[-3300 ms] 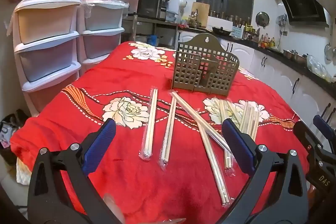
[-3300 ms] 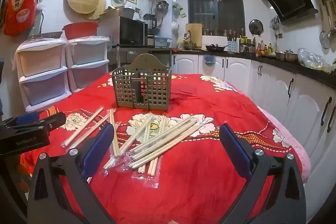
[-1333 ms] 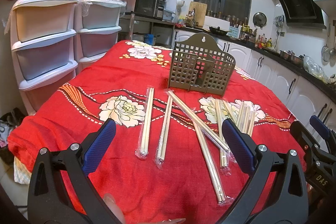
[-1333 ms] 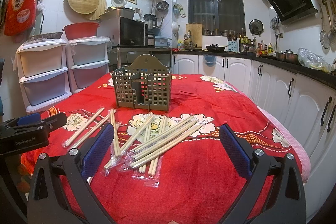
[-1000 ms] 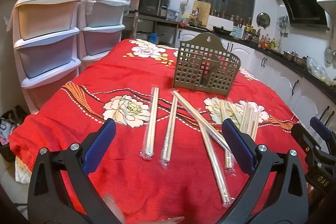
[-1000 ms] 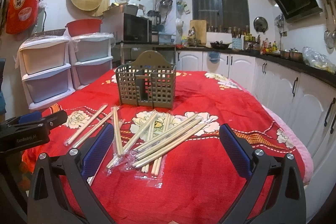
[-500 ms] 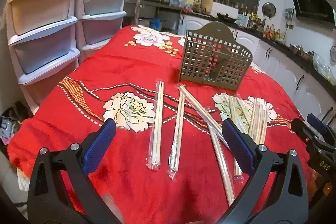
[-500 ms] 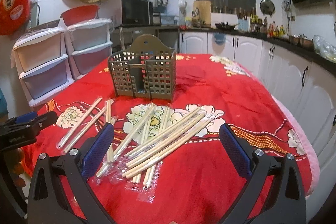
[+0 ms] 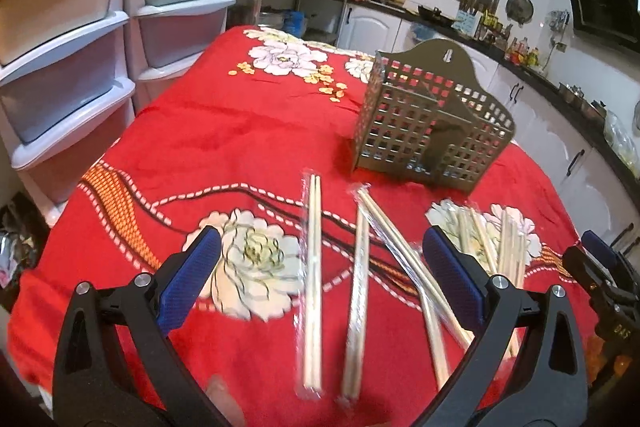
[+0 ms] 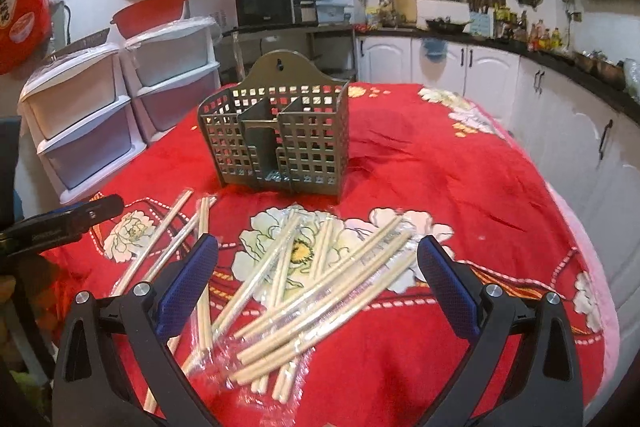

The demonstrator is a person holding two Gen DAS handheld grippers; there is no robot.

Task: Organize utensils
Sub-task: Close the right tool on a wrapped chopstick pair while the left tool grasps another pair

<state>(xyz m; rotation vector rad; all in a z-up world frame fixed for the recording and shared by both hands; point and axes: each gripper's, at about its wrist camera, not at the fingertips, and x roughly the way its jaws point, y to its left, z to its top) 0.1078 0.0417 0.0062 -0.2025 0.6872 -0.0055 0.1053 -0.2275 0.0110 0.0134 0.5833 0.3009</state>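
Several pairs of wooden chopsticks in clear plastic sleeves lie on the red flowered tablecloth (image 9: 224, 131). One pair (image 9: 313, 287) and a second pair (image 9: 357, 303) lie between my left fingers. A heap of pairs (image 10: 320, 291) lies between my right fingers. A brown lattice utensil holder (image 9: 432, 131) stands upright behind them, also in the right wrist view (image 10: 280, 143); its compartments look empty. My left gripper (image 9: 320, 279) is open above the two pairs. My right gripper (image 10: 318, 281) is open above the heap.
White plastic drawer units (image 9: 80, 47) stand left of the table. White cabinets with a dark counter (image 10: 560, 87) run behind and right. The other gripper shows at each view's edge: the right one (image 9: 608, 291), the left one (image 10: 60, 223).
Both grippers have moved forward and tilted down over the table, so the chopsticks and holder appear closer. Both stay open. Nothing on the table has moved.
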